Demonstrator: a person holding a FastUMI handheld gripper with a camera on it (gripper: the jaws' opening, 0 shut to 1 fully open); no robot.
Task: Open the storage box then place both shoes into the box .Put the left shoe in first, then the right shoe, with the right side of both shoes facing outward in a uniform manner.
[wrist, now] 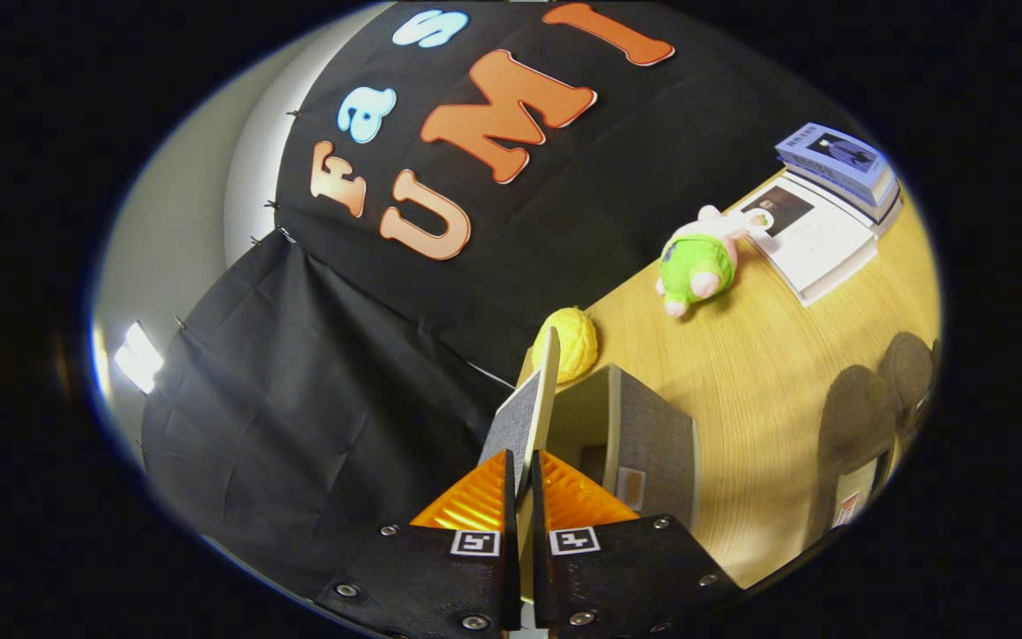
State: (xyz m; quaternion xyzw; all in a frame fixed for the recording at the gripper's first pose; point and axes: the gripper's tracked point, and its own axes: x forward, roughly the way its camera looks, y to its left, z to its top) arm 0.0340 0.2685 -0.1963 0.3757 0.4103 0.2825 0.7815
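Gripper (522,484) clamped on the storage box's lid (529,413): both fingers pinch the thin panel edge-on, one on each face. Lid stands lifted, nearly upright, so the box (644,435) gapes open just past the fingers at about 1 o'clock; likely held there to keep the opening clear for the shoes. Interior looks empty from what shows. View is heavily rolled, the table (742,390) slanting up toward 2 o'clock, so the hand-held tool reads as tilted hard to one side while swinging the lid, judging by the horizon. Two dark rounded shapes at 3 o'clock of the box are probably the shoes (866,417), well apart from it; can't tell left from right. Beyond: yellow ball (569,342) just behind the lid, plush toy (702,262), books (830,204) farther out. Opening step, shoes not yet placed.
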